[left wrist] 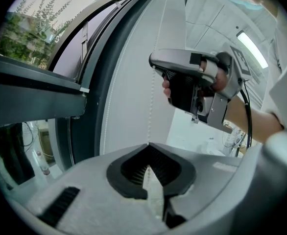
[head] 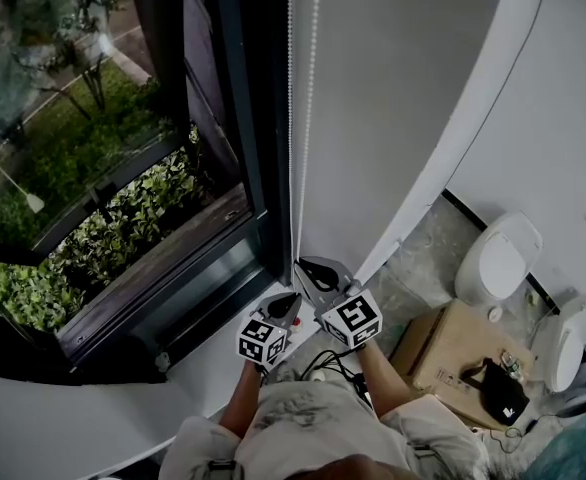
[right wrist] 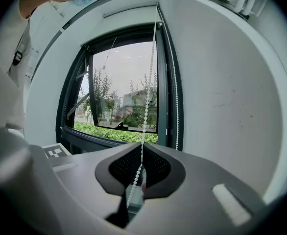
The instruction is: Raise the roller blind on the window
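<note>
No words, brands or numbers legible anywhere, only black-and-white square coded markers, unreadable as text, on the left cube [head: 263,340] atop the left gripper [head: 292,297] and on the right cube [head: 351,318] atop the right gripper [head: 303,266].

Bead chain [right wrist: 146,106] glossy plastic — window frame [right wrist: 164,82] matt metal.
</note>
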The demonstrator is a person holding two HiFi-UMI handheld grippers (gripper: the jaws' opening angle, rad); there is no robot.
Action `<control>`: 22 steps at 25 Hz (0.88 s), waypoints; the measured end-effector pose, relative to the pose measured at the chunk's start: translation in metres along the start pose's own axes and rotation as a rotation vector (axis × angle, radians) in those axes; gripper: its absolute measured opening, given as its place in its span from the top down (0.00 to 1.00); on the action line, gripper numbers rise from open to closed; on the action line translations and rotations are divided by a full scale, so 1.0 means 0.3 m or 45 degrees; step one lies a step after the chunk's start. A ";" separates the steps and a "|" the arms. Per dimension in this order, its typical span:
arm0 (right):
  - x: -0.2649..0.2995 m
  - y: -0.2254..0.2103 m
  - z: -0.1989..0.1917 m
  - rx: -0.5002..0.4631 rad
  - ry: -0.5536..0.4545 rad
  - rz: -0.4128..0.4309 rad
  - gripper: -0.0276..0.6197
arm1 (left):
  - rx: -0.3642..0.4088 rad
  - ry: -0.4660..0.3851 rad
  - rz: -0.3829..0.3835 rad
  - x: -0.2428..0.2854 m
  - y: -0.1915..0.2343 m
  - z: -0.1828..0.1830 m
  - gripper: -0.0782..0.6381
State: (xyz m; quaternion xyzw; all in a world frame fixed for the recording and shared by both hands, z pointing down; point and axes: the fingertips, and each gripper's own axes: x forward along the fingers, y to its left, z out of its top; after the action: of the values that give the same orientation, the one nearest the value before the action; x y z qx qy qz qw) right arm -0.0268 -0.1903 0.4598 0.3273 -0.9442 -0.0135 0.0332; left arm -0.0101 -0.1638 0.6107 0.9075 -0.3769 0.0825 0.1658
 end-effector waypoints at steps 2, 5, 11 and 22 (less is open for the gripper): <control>0.001 -0.001 -0.005 0.001 0.002 -0.003 0.93 | 0.000 0.001 0.000 0.000 0.002 -0.004 0.88; 0.002 0.004 -0.005 -0.006 0.004 -0.009 0.93 | 0.009 -0.003 0.004 -0.004 0.004 -0.005 0.88; -0.006 0.004 0.012 0.005 -0.007 -0.022 0.93 | 0.029 -0.027 0.009 -0.011 -0.006 0.009 0.88; -0.018 -0.002 0.020 -0.039 -0.024 -0.064 0.92 | 0.056 -0.045 0.002 -0.021 -0.013 0.017 0.87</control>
State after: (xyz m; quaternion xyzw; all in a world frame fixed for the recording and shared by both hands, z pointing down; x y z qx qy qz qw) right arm -0.0226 -0.1875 0.4535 0.3503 -0.9357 -0.0319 0.0288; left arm -0.0116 -0.1588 0.6034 0.9119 -0.3787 0.0749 0.1393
